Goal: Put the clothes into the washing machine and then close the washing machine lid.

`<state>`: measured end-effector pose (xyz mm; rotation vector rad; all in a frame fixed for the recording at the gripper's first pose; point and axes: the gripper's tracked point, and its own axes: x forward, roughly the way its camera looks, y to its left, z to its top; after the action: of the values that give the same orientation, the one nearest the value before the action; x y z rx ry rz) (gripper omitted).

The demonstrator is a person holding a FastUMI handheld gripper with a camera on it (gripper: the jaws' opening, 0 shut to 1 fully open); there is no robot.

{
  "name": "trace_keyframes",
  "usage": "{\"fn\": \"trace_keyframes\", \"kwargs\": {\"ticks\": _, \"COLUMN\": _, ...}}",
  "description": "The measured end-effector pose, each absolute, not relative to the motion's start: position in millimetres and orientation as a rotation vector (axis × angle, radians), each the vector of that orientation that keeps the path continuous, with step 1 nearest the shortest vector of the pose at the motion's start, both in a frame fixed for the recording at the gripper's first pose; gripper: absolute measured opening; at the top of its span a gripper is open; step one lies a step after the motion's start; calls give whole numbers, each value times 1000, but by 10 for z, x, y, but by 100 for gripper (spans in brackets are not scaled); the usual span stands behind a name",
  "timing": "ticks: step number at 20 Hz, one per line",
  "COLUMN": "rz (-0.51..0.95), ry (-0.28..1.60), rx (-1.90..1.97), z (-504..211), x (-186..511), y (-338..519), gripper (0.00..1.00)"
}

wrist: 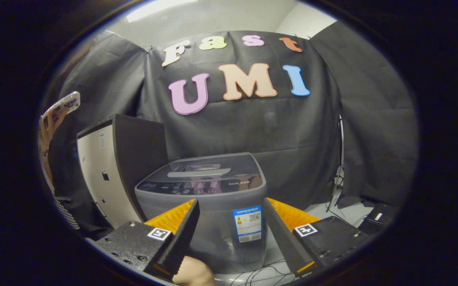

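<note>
Black cloth wall (372,119) behind and to both sides, pale floor below. Tongs (231,201) spread wide, fingers well apart, nothing held. Washing machine (205,210) standing upright just beyond the fingertips, its body framed between them. Lid (213,169) lying flat and shut over the tub, control strip along its near edge. No clothes made out on or beside the machine. Pale rounded shape (193,275) low by the left finger, possibly cloth or part of the person, too blurred to tell.

Stage judged open: a shut lid and empty tongs fit either a load not yet put in or a load already inside with the lid down again; not settled from this view, so no further move prescribed beyond keeping the wide spread clear of the machine's front.

Edges and room: tall dark cabinet (133,155) close beside the machine, to the left of the left finger, little gap between the two. Person's hand (48,131) with a phone (64,104) raised further left. Thin stand (339,167) against the cloth and a low black box (376,217) off beyond the right finger, with open floor between them and the machine. Loose cables (261,275) on the floor beneath the fingers: snag risk on any low approach. Free room above the lid.
</note>
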<state>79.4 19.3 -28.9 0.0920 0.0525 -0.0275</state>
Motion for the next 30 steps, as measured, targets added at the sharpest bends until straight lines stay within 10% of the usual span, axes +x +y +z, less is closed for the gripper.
{"fn": "trace_keyframes", "kwargs": {"ticks": 30, "rz": -5, "ry": -9, "rx": 14, "z": -163, "x": 303, "y": 243, "gripper": 98}}
